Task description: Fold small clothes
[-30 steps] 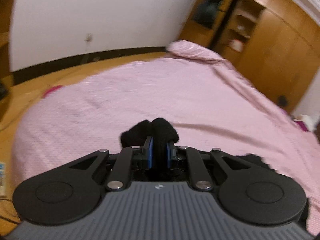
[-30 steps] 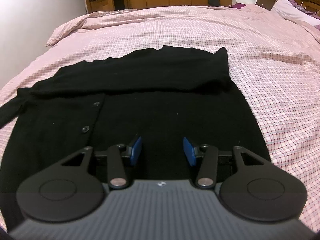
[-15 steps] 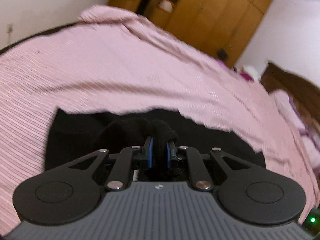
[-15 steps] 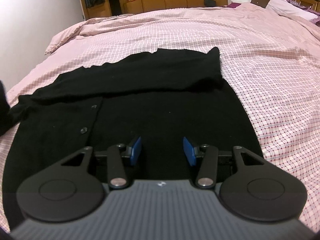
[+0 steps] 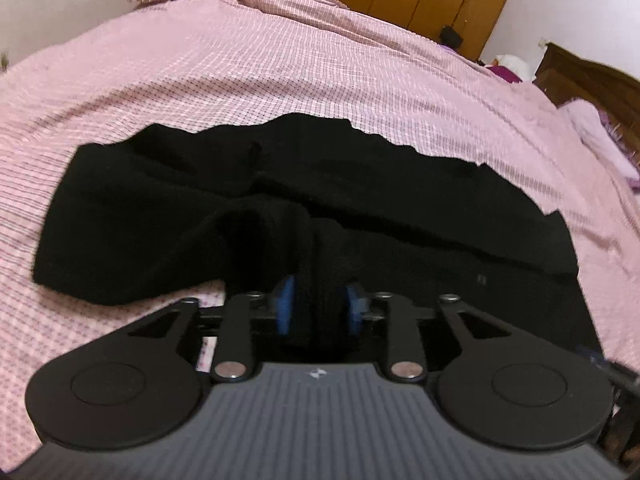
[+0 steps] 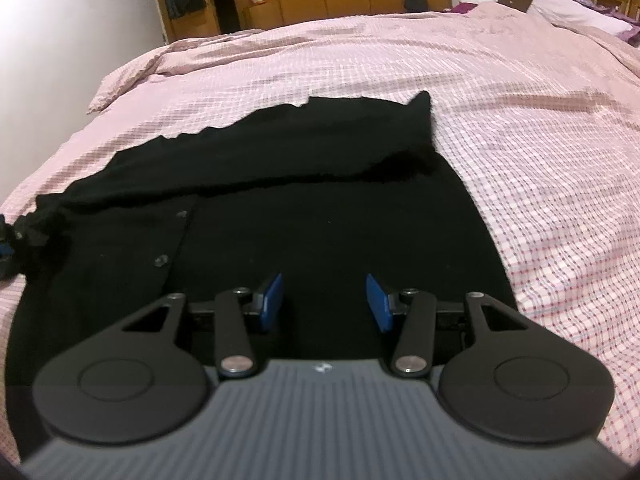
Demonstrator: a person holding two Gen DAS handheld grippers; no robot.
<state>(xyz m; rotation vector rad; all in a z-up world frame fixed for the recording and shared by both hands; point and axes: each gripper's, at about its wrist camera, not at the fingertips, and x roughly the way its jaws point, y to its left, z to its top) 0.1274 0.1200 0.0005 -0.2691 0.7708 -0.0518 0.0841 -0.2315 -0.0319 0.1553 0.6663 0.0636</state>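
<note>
left gripper [image 5: 320, 304] | right gripper [image 6: 324, 300] | black arms, blue pads, silver screws, ribbed grey body

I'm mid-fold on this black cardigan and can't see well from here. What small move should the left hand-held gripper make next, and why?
Probably let the sleeve drop and draw the left hand-held gripper straight back. Its jaws are opening with the black fabric between them, and the sleeve already lies across the cardigan on the bed. The right hand-held gripper hovers open and empty over the hem.
</note>
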